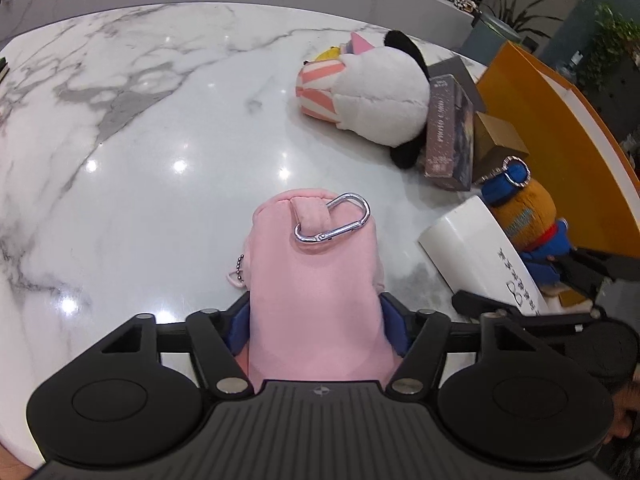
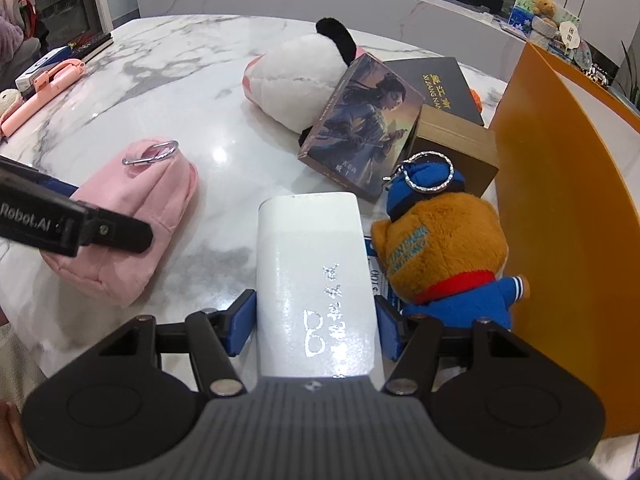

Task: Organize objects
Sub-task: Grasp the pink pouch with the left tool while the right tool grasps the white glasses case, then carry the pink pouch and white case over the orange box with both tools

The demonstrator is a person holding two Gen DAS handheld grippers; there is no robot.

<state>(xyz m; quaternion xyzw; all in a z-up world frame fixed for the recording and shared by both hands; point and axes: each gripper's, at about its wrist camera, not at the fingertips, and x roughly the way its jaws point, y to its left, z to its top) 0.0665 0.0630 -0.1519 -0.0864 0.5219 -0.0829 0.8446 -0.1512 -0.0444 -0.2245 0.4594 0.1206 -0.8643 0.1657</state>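
Observation:
A pink fabric pouch (image 1: 316,264) with a silver carabiner (image 1: 332,220) lies on the white marble table (image 1: 160,120). My left gripper (image 1: 316,320) is shut on its near end, with the blue pads pressing both sides. From the right wrist view the same pouch (image 2: 136,208) sits at the left with a black finger (image 2: 116,234) of the left gripper across it. My right gripper (image 2: 316,320) is shut on a tall white box (image 2: 316,264) with silver lettering, held between its blue pads. That white box (image 1: 480,252) shows at the right of the left wrist view.
A panda plush (image 2: 296,76) lies mid-table against an illustrated box (image 2: 360,140), a black box (image 2: 436,84) and a gold box (image 2: 452,140). A brown bear plush in blue (image 2: 440,240) leans beside an orange bin wall (image 2: 560,200). Pink and boxed items (image 2: 52,80) sit far left.

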